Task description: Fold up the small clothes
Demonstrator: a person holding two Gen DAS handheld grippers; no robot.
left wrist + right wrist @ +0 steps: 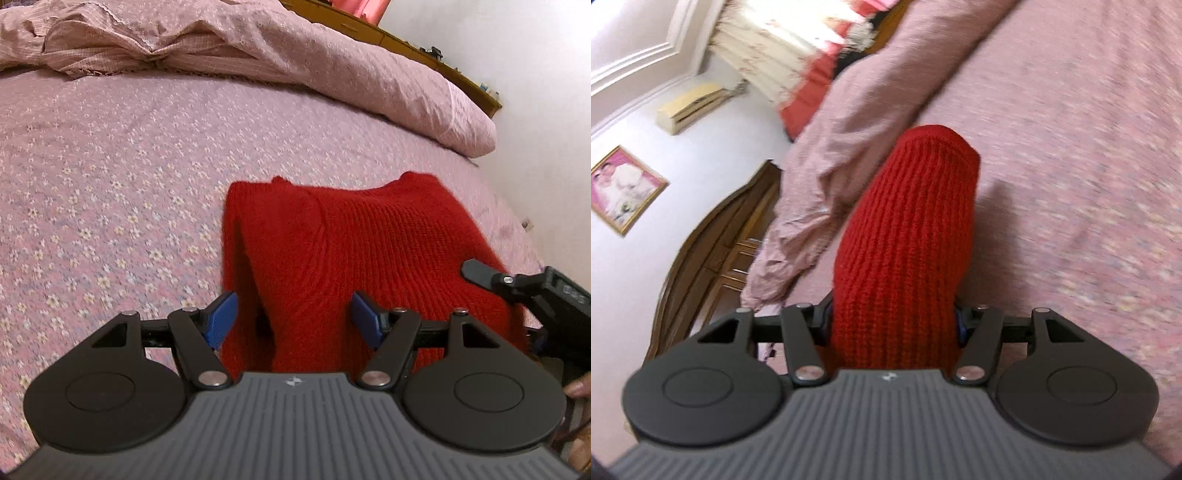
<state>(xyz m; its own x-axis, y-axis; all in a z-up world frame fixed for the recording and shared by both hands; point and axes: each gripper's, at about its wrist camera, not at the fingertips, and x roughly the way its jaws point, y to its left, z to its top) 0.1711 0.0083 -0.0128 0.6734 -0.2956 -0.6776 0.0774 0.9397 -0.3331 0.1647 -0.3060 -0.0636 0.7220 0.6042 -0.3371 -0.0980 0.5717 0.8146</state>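
The sweater (pixel 905 236) hides the right gripper's (pixel 894 321) pads; the bedspread (pixel 1089 166) beside it smears into blur. From the left, that gripper (pixel 532 291) and a fingertip (pixel 578 387) run off the edge

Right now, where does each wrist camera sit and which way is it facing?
Left wrist: on the left tongs, angled down across the bed at the red sweater between its pads; a fingertip shows lower right.
Right wrist: on the right tongs, rolled, facing the duvet and framed picture; tongs clamp the sweater.
Shared: sweater, bed, duvet; right tongs edge into the left view.
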